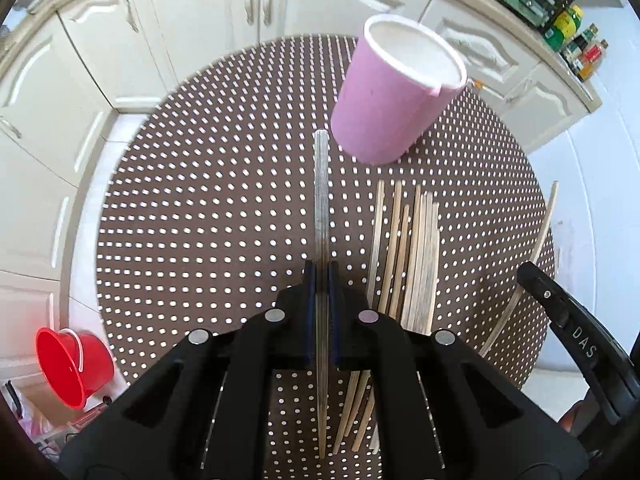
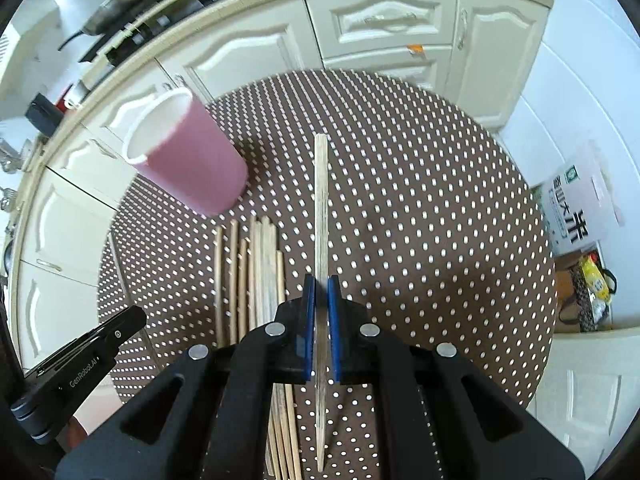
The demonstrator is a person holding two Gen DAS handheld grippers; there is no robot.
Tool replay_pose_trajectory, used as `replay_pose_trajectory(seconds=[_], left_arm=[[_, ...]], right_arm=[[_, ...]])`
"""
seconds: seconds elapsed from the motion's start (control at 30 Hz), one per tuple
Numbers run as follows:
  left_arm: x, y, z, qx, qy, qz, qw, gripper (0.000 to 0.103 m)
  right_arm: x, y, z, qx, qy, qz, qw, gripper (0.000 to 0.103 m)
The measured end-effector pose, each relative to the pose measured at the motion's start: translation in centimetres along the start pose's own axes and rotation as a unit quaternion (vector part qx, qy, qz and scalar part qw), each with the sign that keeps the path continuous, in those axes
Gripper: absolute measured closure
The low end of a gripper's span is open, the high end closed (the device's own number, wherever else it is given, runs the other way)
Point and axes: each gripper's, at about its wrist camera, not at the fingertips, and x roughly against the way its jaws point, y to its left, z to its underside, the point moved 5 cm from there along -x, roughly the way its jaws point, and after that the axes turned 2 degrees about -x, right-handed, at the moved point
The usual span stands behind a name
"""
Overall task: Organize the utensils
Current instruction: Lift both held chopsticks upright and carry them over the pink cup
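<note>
Nearest the left wrist camera: left gripper, black body, blue pads, jaws clamped onto a single grey chopstick that runs straight ahead between the pads and projects past the fingertips over the table.

Red bucket, far left, on the floor beside the table, mouth tipped toward the camera.

Round table, brown cloth with white dots, set before cream kitchen cabinets.

Pink cup, white rim and inside, standing on the far part of the table, right of the held chopstick's tip and apart from it.

Loose chopsticks, pale wood, a bundle lying side by side on the cloth, just right of the left gripper and nearer than the cup.

Right gripper's finger, black, entering at the right edge of the left wrist view; a thin pale stick shows beside it.

Nearest the right wrist camera: right gripper, same build, jaws clamped onto one pale wooden chopstick, pointing ahead above the cloth. In this view the cup stands upper left, the bundle lies left of the gripper, and the left gripper's finger enters at lower left.

White printed bag, on the floor at the right.
</note>
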Motion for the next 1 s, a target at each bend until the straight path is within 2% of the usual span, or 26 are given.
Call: replay_pose_trajectory(seconds=[0.17, 0.2, 0.27, 0.43, 0.7, 1.0], left_arm=[[3.2, 0.1, -0.1, 0.013, -0.036, -0.013, 0.9992, 0.097], [3.8, 0.3, 0.2, 0.011, -0.044, -0.016, 0.9988, 0.097], [3.3, 0.8, -0.5, 0.009, -0.059, -0.021, 0.9980, 0.097], [4.6, 0.3, -1.4, 0.014, -0.090, -0.027, 0.9954, 0.097], [8.8, -0.7, -3.4, 0.024, -0.155, -0.037, 0.9869, 0.097], [14.1, -1.5, -7.5, 0.028, -0.225, -0.041, 0.9730, 0.097]], right_arm=[[2.0, -0.4, -1.2, 0.011, -0.026, -0.024, 0.999, 0.098], [1.2, -0.5, -1.3, 0.012, -0.030, -0.028, 0.999, 0.098], [2.5, -0.8, -1.7, 0.018, -0.041, -0.038, 0.998, 0.098], [2.5, 0.9, -1.9, 0.027, -0.069, -0.058, 0.996, 0.098], [5.7, 2.1, -4.6, 0.044, -0.120, -0.095, 0.987, 0.098], [10.3, 3.8, -9.0, 0.063, -0.181, -0.130, 0.973, 0.098]])
